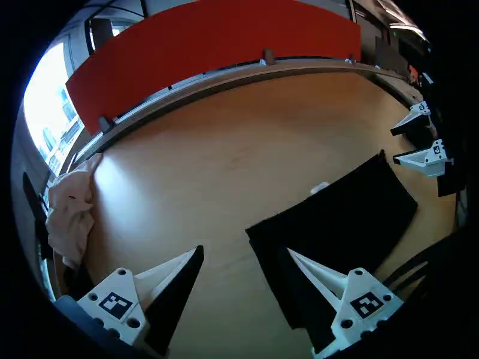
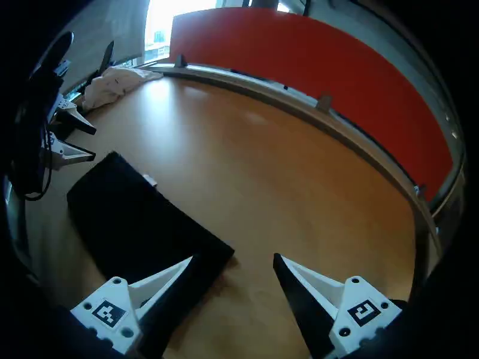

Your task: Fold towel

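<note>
A black towel [image 1: 341,227] lies folded flat into a long rectangle on the wooden table [image 1: 209,173], with a small white tag [image 1: 319,187] at its far edge. My left gripper [image 1: 244,249] is open just above the table; its right finger [image 1: 311,275] hangs over the towel's near end. In the right gripper view the towel [image 2: 138,215] lies to the left, and my right gripper [image 2: 233,257] is open beside its near corner, left finger [image 2: 167,281] over the cloth. Each gripper shows in the other's view, at opposite ends of the towel: right gripper [image 1: 394,145], left gripper [image 2: 94,144].
A crumpled pale cloth [image 1: 69,209] [image 2: 117,81] lies at the table's far corner near a bright window. A red partition [image 1: 209,48] [image 2: 335,72] runs along the back edge of the table [image 2: 269,179]. Bare wood stretches beyond the towel.
</note>
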Motion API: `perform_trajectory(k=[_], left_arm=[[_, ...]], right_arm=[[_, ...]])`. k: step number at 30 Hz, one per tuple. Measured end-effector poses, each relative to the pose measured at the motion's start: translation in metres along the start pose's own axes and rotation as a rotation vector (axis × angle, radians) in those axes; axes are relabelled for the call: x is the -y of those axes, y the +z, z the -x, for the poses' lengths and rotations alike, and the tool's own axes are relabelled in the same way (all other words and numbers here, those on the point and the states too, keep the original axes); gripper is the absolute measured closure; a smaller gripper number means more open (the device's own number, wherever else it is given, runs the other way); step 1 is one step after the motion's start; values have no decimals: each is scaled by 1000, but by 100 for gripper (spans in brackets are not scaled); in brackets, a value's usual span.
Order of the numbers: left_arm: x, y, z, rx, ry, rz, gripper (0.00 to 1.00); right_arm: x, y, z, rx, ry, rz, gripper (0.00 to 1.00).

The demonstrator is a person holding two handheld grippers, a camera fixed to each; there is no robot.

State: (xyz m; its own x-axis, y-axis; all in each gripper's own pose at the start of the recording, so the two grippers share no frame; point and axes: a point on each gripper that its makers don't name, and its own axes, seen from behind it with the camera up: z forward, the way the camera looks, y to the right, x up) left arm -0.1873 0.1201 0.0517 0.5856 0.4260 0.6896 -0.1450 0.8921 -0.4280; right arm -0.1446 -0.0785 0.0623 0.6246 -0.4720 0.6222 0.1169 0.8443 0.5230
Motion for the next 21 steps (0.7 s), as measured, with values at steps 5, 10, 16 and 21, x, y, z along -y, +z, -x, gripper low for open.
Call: perform_trajectory(k=[5,10,16,21], left_arm=[[-3,-8,5,-1,-20,13,8],[-7,-18,14,1,-41,19,8],[-15,-33,31,7,-68,23,8],[-23,-47,47,15,-97,25,8]], right_arm=[[6,-8,0,-12,0,-11,6],[17,-20,2,-29,9,-24,6],[32,-35,11,-39,20,-34,6],[45,-49,23,-38,30,-40,6]])
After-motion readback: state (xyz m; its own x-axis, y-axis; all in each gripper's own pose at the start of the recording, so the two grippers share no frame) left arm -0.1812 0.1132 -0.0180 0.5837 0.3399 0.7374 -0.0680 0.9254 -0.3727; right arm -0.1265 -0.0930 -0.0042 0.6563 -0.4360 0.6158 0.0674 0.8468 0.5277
